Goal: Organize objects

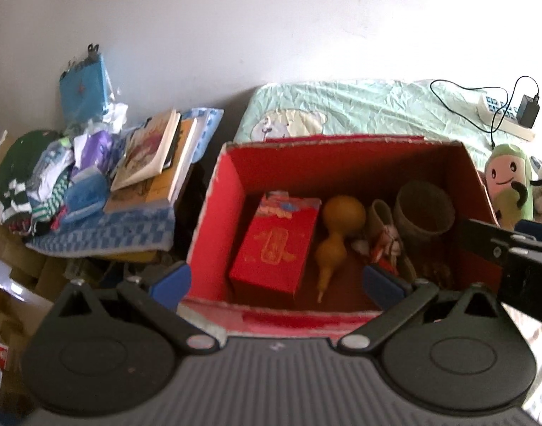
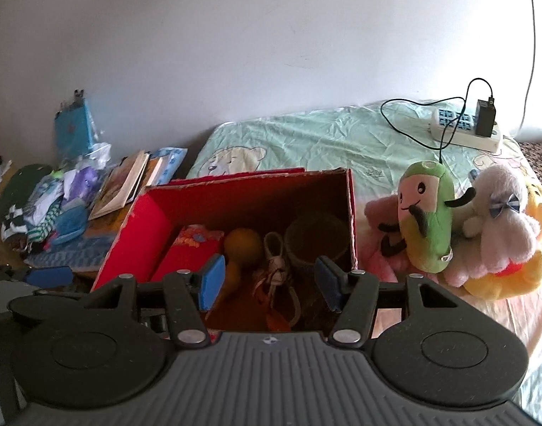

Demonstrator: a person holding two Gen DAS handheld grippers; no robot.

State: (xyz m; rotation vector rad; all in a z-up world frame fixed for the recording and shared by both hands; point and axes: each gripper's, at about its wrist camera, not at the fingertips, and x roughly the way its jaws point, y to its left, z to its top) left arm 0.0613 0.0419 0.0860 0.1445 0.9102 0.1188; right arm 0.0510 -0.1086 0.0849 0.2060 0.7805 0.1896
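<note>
Open tools [image 1: 276,280] above red box [image 1: 214,213].

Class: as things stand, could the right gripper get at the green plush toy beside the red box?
Probably yes. The right gripper is open and empty over the red box, and the green plush toy sits outside the box to its right, on top of the plush pile with nothing covering it. The white plush leans against it.

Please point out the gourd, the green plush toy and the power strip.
gourd [image 1: 338,213]: left wrist view, on its large bulb.
green plush toy [image 2: 425,213]: right wrist view, on its face.
power strip [image 2: 459,131]: right wrist view, on its white top.
</note>
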